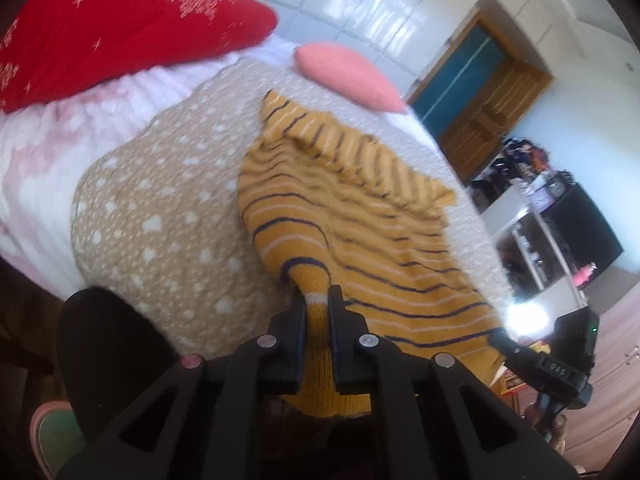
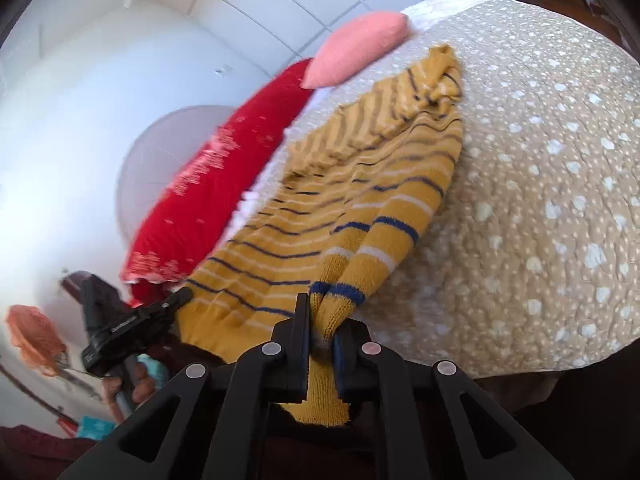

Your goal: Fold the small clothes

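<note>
A small mustard-yellow knitted sweater (image 1: 360,216) with navy and white stripes lies spread on a tan white-spotted bedspread (image 1: 160,208). My left gripper (image 1: 318,300) is shut on the sweater's near hem corner. My right gripper (image 2: 322,316) is shut on the other near corner of the same sweater (image 2: 360,184), bunching the knit between its fingers. Each gripper shows in the other's view: the right one at lower right in the left wrist view (image 1: 560,356), the left one at lower left in the right wrist view (image 2: 128,328). The sweater's sleeves lie crumpled at the far end.
A red pillow (image 1: 120,28) and a pink cushion (image 1: 348,72) lie at the head of the bed, also seen in the right wrist view as the red pillow (image 2: 224,184) and pink cushion (image 2: 360,48). A wooden door (image 1: 480,112) and a cluttered shelf (image 1: 552,220) stand beyond the bed.
</note>
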Demonstrator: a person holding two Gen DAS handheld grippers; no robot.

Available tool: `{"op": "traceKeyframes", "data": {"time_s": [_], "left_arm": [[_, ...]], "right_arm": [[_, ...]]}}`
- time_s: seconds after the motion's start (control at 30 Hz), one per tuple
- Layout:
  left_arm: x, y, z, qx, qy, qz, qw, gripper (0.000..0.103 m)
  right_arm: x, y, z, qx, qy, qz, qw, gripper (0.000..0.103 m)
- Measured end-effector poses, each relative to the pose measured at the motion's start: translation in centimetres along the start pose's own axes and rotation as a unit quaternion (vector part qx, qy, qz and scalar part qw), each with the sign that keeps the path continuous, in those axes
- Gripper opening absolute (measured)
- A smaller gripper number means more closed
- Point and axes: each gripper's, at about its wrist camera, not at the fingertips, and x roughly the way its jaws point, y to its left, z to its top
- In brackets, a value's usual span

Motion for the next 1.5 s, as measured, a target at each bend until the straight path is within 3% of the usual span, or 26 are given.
{"op": "traceKeyframes", "data": {"time_s": [0.13,0.23,0.33,0.43,0.53,0.63,0.67,0.7,0.77,0.9,1.03,1.1,1.2,1.27,1.33,1.43,1.5], "left_arm": [[1.1,0.7,1.5,0.0,0.0,0.001,1.0,0.009],[2.1,0.2,4.3,0.015,-0.01,0.001,0.9998,0.009],[4.2,-1.2,9.3,0.032,-0.031,0.004,0.999,0.009],[8.8,-2.6,15.9,0.037,-0.038,0.008,0.9986,0.009],[14.5,-3.5,21.3,0.039,-0.016,0.018,0.9989,0.011],[21.0,-3.4,25.6,0.036,0.005,0.082,0.9959,0.014],[23.0,-2.9,26.7,0.033,0.017,0.111,0.9931,0.014],[24.0,-2.3,27.4,0.022,0.021,0.127,0.9915,0.014],[24.5,-1.1,28.1,-0.011,0.023,0.113,0.9933,0.018],[22.6,0.0,28.9,-0.027,-0.002,0.068,0.9973,0.059],[21.3,-1.7,27.4,0.04,-0.009,0.058,0.9974,0.065],[21.3,-4.1,25.5,0.099,-0.006,0.039,0.9943,0.065],[24.2,-6.5,23.6,0.162,0.042,0.014,0.9857,0.067],[26.6,-6.6,23.5,0.176,0.055,0.056,0.9812,0.067],[28.8,-5.0,25.0,0.154,0.055,0.106,0.9808,0.067],[30.8,-0.6,28.3,0.095,0.044,0.188,0.9765,0.067],[31.0,2.2,29.6,0.044,0.055,0.184,0.9805,0.068]], "right_arm": [[1.4,0.5,1.1,-0.009,0.003,-0.007,1.0,0.01],[2.4,1.8,3.4,-0.038,-0.005,-0.019,0.999,0.01],[3.6,3.1,8.2,-0.055,-0.022,-0.017,0.998,0.01],[5.4,3.7,13.8,-0.078,-0.042,-0.025,0.996,0.01],[9.5,2.5,20.6,-0.073,-0.053,-0.079,0.993,0.01],[14.1,-0.6,25.7,-0.05,-0.049,-0.153,0.986,0.016],[15.8,-2.0,27.0,-0.041,-0.04,-0.179,0.982,0.026],[16.6,-3.1,27.9,-0.034,-0.036,-0.198,0.979,0.034],[17.0,-4.8,29.1,-0.016,-0.046,-0.2,0.979,0.034],[14.0,-5.0,30.1,-0.014,-0.092,-0.177,0.98,0.054],[13.0,-2.8,28.6,-0.05,-0.081,-0.146,0.985,0.053],[14.4,-1.6,27.2,-0.077,-0.052,-0.126,0.988,0.047],[18.2,-0.3,25.7,-0.122,-0.003,-0.119,0.985,0.047],[21.0,-1.3,25.8,-0.135,0.024,-0.153,0.979,0.046],[21.9,-2.6,26.7,-0.143,0.008,-0.212,0.967,0.042],[21.6,-6.1,29.8,-0.093,-0.023,-0.259,0.961,0.037],[20.6,-7.8,31.4,-0.053,-0.041,-0.286,0.956,0.039]]}}
